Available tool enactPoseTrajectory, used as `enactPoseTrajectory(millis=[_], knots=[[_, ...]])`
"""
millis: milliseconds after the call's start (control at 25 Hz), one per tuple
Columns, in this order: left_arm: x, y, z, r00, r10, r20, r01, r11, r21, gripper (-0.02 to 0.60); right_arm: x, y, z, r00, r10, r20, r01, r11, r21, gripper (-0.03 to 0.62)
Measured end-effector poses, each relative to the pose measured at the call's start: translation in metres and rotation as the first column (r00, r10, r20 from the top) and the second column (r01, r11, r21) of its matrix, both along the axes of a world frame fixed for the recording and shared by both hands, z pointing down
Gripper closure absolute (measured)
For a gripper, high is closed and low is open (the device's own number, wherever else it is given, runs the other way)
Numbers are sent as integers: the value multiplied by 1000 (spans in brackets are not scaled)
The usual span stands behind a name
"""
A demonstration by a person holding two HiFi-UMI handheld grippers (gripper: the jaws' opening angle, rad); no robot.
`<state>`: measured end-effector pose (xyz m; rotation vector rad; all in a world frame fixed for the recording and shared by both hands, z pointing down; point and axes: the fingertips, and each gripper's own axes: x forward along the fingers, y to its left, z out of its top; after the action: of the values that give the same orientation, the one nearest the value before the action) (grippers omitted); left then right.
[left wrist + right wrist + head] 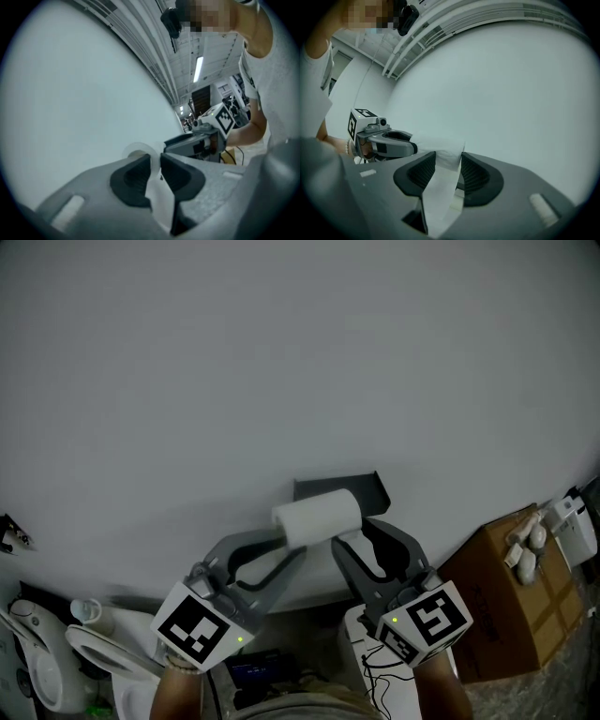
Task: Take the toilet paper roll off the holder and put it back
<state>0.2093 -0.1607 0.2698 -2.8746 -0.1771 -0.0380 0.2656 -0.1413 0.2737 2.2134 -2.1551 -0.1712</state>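
Plain white wall [281,352] fills most of it, cardboard box [497,587] at 4 o'clock, toilet [103,648] at 8. Left gripper [291,547] and right gripper [353,534] each pinch one end of the toilet paper roll [317,515]. It's mid-frame, just at 7 o'clock of the dark holder [361,487]. Jaws are narrow, with a loose sheet [436,197] hanging between the right one's.

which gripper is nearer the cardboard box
Right. In the head view the right gripper sits just left of the cardboard box; the left gripper is farther left, at the toilet paper roll's other end.
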Motion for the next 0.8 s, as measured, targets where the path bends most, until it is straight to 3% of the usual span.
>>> enactPoseTrajectory(millis=[360,560,800], knots=[[52,-13,-8,997,77,-27,-76,997,29,517,50,-9,-7,997,81,-5,-81,997,15,419],[73,-22,-15,997,60,-50,-56,995,77,518,74,-7,-10,990,142,22,-143,989,36,419],[96,-40,-3,998,46,-39,-41,992,117,518,82,-1,0,988,154,27,-154,988,16,419]])
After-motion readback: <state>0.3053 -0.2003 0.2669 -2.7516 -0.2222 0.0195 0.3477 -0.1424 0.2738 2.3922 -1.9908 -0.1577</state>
